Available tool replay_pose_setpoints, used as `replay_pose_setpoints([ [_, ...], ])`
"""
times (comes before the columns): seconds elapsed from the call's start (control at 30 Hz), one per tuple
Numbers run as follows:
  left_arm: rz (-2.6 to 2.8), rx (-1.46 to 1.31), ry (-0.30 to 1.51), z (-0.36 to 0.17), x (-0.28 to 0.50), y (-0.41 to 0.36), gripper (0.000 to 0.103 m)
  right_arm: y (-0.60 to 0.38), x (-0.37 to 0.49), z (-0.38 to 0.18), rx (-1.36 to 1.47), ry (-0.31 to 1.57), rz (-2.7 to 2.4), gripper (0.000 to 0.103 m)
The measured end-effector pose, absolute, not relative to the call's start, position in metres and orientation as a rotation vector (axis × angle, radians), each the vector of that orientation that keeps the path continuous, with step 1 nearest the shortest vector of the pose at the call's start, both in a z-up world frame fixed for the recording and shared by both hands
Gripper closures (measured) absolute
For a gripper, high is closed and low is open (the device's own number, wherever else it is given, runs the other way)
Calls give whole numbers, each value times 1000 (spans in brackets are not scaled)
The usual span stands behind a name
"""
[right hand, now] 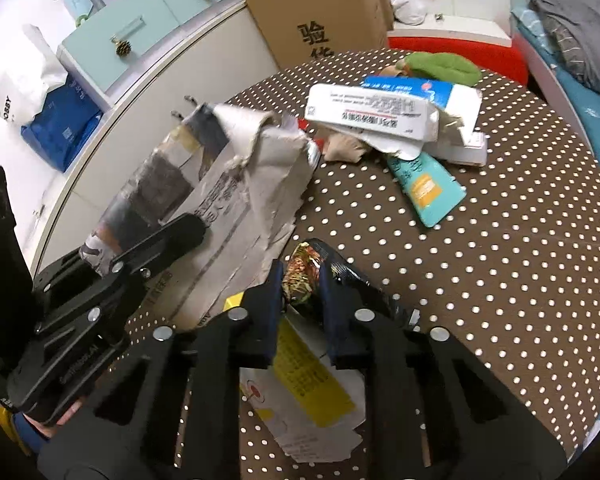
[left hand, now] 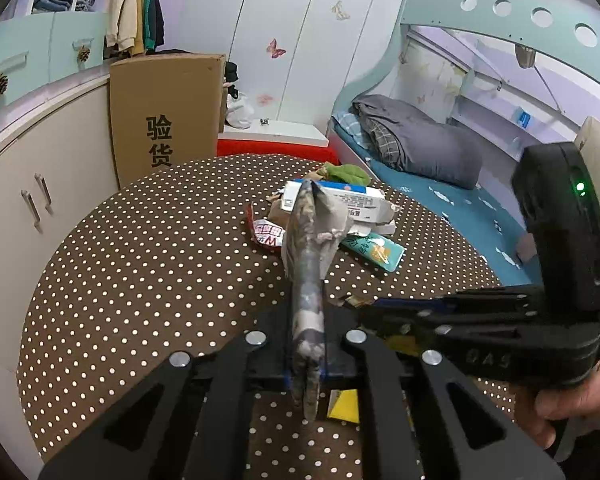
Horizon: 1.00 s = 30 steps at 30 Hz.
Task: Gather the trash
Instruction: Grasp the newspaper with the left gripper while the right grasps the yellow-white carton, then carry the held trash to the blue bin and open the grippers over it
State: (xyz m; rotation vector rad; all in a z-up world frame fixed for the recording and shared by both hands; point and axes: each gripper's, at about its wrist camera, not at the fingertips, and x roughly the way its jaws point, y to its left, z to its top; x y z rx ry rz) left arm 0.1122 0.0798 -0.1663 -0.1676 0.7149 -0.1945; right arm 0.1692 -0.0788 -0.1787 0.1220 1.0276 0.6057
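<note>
Grey torn cardboard, a flattened carton (right hand: 224,184), is pinched edge-on in our left gripper (left hand: 306,356), whose jaws are closed tight on its lower end so the sheet stands up off the counter (left hand: 140,264). Our right gripper (right hand: 300,280) is nearly closed on a crinkled foil wrapper (right hand: 298,276), held just above a white and yellow leaflet (right hand: 304,376) lying flat beneath it.

With both grippers loaded, we judge the step to be carrying these two pieces off. To do it well we should keep both grips firm, lift straight up before swinging away, and keep the tall cardboard from sweeping the remaining pile: a white and blue box (right hand: 384,112), a teal packet (right hand: 424,188) and a green scrap (right hand: 440,66), near the far edge.

The counter is round under a brown cloth with white dots. Around it we see pale cabinets (left hand: 48,184), a tall cardboard box (left hand: 168,116) and a bunk bed (left hand: 420,148) with grey bedding.
</note>
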Motion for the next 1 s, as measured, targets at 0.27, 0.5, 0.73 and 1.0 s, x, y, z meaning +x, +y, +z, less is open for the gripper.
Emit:
replay_pose_setpoints([
  [0.27, -205, -191, 671, -152, 105, 83, 95, -165, 161, -167, 486, 916, 621, 90],
  [0.5, -253, -173, 597, -112, 102, 64, 95, -217, 145, -144, 581, 827, 597, 90],
  [0.73, -379, -142, 523, -66, 109, 2, 95, -272, 128, -110, 596, 703, 523, 90],
  [1.0, -577, -158, 576, -61, 128, -103, 95, -376, 92, -96, 620, 595, 316, 90],
])
